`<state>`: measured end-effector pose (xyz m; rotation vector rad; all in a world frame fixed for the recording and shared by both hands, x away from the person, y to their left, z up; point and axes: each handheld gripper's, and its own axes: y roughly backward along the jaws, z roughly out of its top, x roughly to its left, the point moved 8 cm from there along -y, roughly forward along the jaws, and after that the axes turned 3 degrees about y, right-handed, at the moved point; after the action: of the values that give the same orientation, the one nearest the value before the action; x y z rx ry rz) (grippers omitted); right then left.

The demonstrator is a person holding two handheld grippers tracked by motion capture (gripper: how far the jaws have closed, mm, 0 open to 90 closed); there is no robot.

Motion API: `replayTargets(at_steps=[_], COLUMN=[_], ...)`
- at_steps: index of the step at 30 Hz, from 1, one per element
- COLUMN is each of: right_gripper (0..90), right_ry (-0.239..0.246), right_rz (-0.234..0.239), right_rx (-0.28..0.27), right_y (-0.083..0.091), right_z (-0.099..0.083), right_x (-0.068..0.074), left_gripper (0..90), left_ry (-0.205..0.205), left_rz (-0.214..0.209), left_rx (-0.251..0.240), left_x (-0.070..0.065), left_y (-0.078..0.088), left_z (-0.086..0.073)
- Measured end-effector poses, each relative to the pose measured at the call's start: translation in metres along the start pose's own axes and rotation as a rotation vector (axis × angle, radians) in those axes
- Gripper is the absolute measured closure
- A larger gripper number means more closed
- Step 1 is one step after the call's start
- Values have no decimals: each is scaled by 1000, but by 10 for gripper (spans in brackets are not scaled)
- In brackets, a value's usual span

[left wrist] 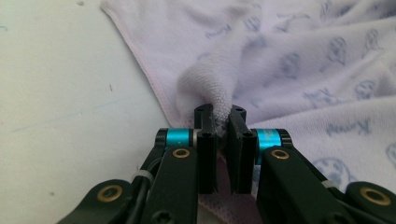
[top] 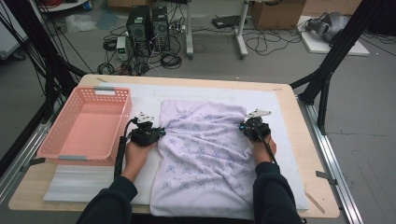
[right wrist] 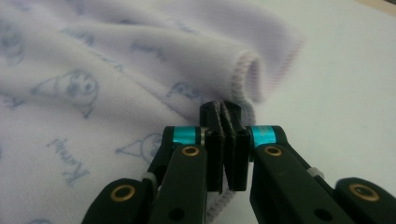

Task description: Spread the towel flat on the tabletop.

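A pale lilac cloth (top: pixel 203 158) printed with small blue figures lies spread over the white mat on the table. My left gripper (top: pixel 156 134) sits at the cloth's left edge, and in the left gripper view its jaws are shut on a bunched fold of that cloth (left wrist: pixel 212 88). At the right edge rests my right gripper (top: pixel 246 127). Its jaws pinch the hemmed edge of the cloth (right wrist: pixel 245 74), which curls up just past the tips. Both jaws (left wrist: pixel 220 122) (right wrist: pixel 224 114) stand nearly together with fabric between them.
A pink plastic basket (top: pixel 63 140) stands on the table's left side, close to my left hand. The white mat (top: pixel 275 112) covers most of the wooden table top (top: pixel 299 140). Beyond the far edge, computers and cables lie on the floor.
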<state>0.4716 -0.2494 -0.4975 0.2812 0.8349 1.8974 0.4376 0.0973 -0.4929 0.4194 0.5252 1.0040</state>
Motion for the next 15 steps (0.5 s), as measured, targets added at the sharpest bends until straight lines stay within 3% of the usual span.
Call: replayTargets(at_steps=[5, 7, 10, 12, 15], right_gripper=[882, 879, 812, 748, 643], right_ry=[-97, -125, -135, -144, -154], right_rz=[-85, -70, -69, -58, -24], right_rx=[-47, -40, -64, -104, -138], right_y=[-3, -5, 0, 11, 29], right_z=[8, 7, 9, 12, 12], right_x=[-31, -36, -37, -37, -38], left_gripper=[835, 808, 540, 468, 432], left_ry=[5, 14, 30, 35, 3], left_rz=[14, 8, -18, -63, -101], left_rx=[-34, -32, 5, 9, 8], left_x=[-2, -4, -4, -7, -14], left_y=[-7, -8, -2, 6, 16], left_z=[8, 7, 4, 2, -3])
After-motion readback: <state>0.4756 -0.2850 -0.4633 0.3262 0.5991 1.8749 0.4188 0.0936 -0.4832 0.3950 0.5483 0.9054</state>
